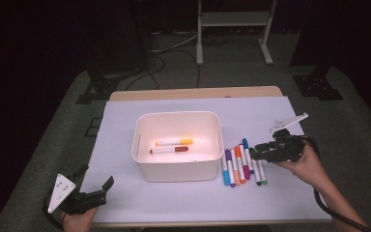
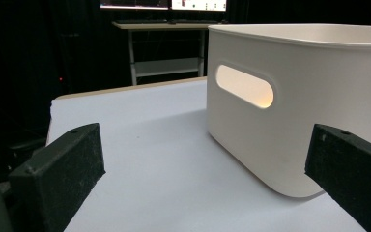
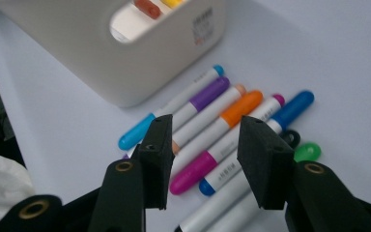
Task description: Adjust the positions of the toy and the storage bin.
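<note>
With two markers already laid in the white bin (image 1: 178, 170), the right gripper (image 3: 205, 145), jaws parted and empty, is poised over the row of markers (image 1: 244, 166), where one must next be straddled and clamped.

Black two-jaw right gripper (image 1: 254, 153), left gripper (image 1: 96, 186); grey triangular plates with holes, brass rivets, black cables.

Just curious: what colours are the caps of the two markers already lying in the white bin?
Yellow-orange marker and dark red marker, clearest in the high view.
</note>
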Action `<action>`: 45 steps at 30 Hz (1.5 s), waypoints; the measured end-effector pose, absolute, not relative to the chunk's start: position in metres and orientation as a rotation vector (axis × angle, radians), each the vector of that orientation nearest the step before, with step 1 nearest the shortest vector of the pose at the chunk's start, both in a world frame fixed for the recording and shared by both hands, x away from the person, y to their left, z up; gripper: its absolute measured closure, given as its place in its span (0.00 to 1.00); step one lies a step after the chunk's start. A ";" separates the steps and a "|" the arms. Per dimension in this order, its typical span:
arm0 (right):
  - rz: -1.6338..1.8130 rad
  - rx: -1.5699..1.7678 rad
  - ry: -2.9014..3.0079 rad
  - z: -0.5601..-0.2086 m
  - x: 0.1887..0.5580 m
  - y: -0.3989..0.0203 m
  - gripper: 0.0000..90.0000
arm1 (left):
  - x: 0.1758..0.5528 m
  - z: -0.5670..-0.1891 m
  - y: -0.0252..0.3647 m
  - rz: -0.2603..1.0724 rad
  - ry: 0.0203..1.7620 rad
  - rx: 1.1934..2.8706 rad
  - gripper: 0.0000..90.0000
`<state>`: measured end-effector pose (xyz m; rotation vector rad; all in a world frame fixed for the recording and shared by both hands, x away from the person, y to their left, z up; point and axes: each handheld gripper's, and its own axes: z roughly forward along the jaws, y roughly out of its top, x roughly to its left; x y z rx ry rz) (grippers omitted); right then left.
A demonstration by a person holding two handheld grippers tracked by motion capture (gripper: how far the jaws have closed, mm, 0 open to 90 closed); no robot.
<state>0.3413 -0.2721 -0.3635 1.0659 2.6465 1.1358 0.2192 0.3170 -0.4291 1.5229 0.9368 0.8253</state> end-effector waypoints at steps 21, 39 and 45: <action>0.959 1.293 2.526 -0.427 0.345 -0.293 0.62 | 0.219 -0.429 0.317 0.828 0.935 1.524 0.00; 0.836 1.385 2.432 -0.439 0.336 -0.310 0.73 | 0.219 -0.429 0.317 0.828 0.932 1.528 0.00; 0.783 1.378 2.392 -0.440 0.333 -0.310 0.83 | 0.219 -0.429 0.317 0.828 0.932 1.527 0.00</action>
